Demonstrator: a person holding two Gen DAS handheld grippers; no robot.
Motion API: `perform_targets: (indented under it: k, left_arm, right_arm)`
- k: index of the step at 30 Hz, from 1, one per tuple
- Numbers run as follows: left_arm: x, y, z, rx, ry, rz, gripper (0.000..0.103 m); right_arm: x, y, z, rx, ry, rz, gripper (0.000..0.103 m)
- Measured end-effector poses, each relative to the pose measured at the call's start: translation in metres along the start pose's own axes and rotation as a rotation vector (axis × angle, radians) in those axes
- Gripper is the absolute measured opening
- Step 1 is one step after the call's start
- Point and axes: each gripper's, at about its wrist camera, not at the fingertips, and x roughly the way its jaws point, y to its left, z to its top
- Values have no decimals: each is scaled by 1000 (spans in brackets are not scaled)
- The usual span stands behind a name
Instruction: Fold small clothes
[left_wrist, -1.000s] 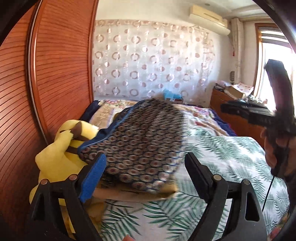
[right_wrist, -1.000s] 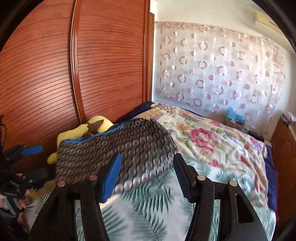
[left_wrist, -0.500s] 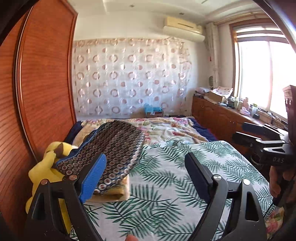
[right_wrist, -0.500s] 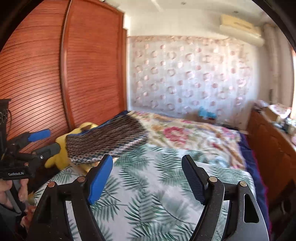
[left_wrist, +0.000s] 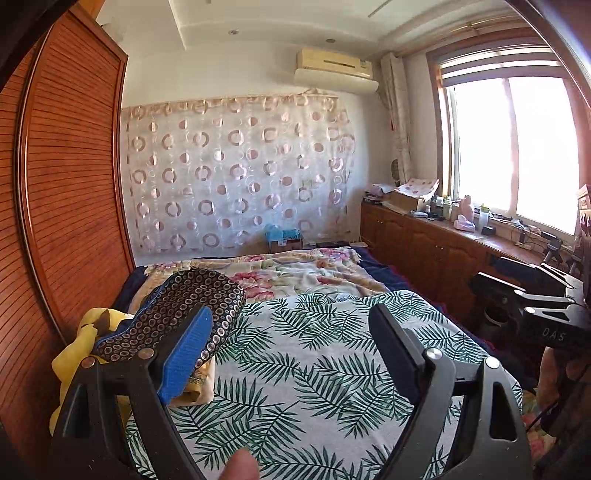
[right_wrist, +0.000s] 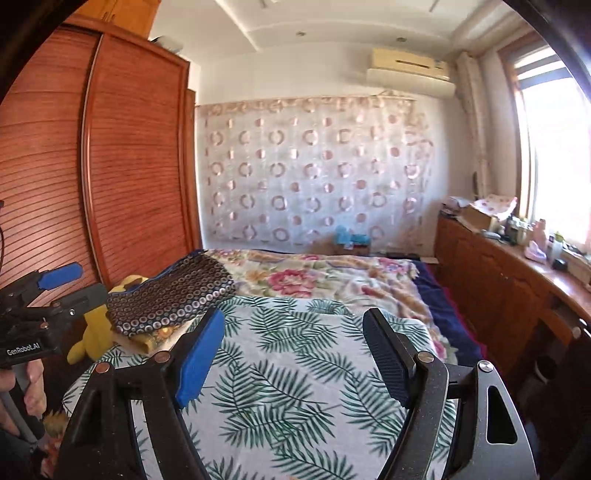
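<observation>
While both tongs gape empty, the ring-patterned cloth lies folded on leaf-print bedding.

Dark ring-patterned woven cloth garment, soft, matt, folded. Palm-leaf printed cotton-like bedsheet, matt, slightly creased. Reddish ribbed wooden wardrobe door, semi-gloss varnish. Yellow plush toy, fuzzy. Sheer circle-print curtain, thin fabric. Left gripper: matt black plastic, ridged blue rubbery pad, shiny metal rivets.
</observation>
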Motion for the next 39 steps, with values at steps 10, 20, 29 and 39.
perform_targets:
  k: [10,20,29,39]
  left_arm:
    - [4,-7,-7,-17,16,-6,87]
    - [4,-6,-8,-19,17,-2,87]
    - [3,-5,-7,-23,16,4,87]
    - [1,1,-7,-32,10,20,87]
  right_arm:
    - [-16,27,-12,10,-3,-31,79]
    - [-13,31,-10,27,-11,-35,79]
    - [-5,18,-10,26,-19,-32,79]
    - [-2,7,-13,22,-20,-23,79]
